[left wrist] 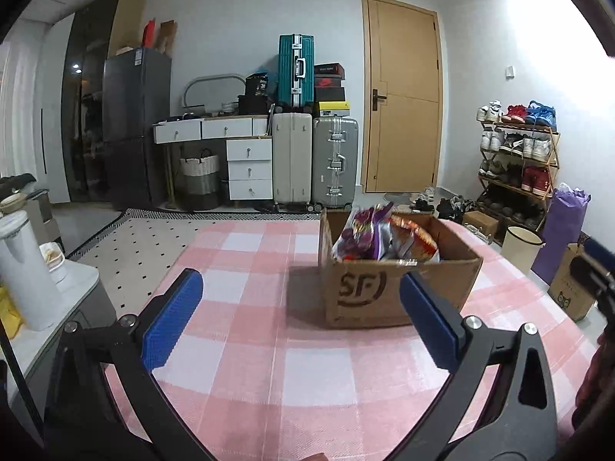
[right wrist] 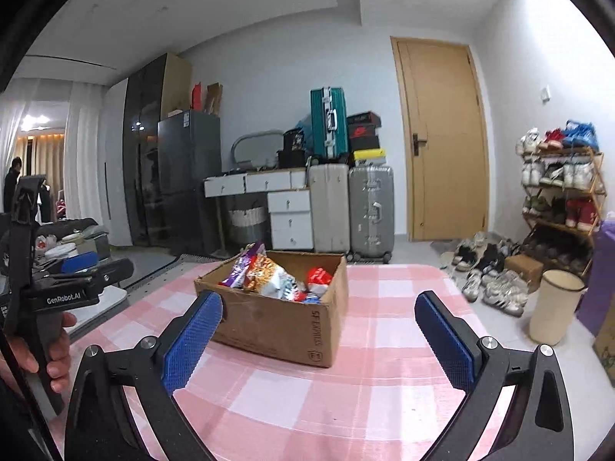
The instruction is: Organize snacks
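Note:
A brown cardboard box (left wrist: 369,292) printed "SF" stands on the pink checked tablecloth (left wrist: 246,345). Several snack bags (left wrist: 369,234) fill it, purple and orange ones on top. In the right wrist view the same box (right wrist: 284,322) shows its snack bags (right wrist: 269,272) from the other corner. My left gripper (left wrist: 300,288) is open, empty, just short of the box's near left corner. My right gripper (right wrist: 319,307) is open and empty too, a little before the box. A hand holds the left gripper (right wrist: 77,269) at the left edge of the right wrist view.
The tablecloth (right wrist: 346,392) ends at the far side behind the box. A white kettle (left wrist: 27,269) stands on a side counter left. Suitcases (left wrist: 315,161), a desk with drawers (left wrist: 230,146), a door (left wrist: 403,92), a shoe rack (left wrist: 515,161) and a cream bin (right wrist: 553,307) lie beyond.

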`<state>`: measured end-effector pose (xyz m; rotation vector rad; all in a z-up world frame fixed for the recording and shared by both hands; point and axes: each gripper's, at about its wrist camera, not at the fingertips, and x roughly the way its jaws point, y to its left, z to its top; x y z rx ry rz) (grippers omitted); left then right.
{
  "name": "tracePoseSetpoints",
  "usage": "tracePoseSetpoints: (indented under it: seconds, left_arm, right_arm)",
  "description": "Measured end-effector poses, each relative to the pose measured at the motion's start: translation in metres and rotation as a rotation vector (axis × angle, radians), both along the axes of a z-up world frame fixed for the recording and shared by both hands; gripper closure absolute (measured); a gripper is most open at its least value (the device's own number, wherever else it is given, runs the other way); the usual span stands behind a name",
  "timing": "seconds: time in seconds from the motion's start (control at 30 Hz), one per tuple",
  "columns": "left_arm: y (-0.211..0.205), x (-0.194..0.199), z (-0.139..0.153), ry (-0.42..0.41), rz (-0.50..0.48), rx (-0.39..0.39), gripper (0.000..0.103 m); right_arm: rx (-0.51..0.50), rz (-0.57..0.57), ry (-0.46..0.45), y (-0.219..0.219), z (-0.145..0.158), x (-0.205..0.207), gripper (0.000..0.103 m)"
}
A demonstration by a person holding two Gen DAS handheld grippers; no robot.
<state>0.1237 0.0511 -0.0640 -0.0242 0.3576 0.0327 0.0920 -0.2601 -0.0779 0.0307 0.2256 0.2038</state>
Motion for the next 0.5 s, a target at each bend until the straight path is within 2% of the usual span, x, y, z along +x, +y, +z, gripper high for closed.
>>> tracePoseSetpoints:
  seconds: [0.13,0.3,0.43,0.5]
  left_arm:
    - [0.002,-0.003,-0.015,-0.008,0.024,-0.005,0.001]
    - [0.004,-0.007,-0.034,-0.028,0.033,-0.007,0.001]
    - [-0.004,-0.005,-0.041,-0.055,0.058,0.039,0.001]
    - [-0.002,-0.004,-0.046,-0.061,0.059,0.029,0.001]
  right_arm:
    - [-0.011,0.001,-0.028,-0.003,-0.009,-0.014,0.001]
    - [-0.088,-0.005,-0.078,0.003,-0.017,-0.02,0.001]
    - [-0.072,-0.002,-0.051,0.002,-0.025,-0.019,0.001]
    - [-0.055,0.001,-0.036,0.0,-0.026,-0.017,0.001]
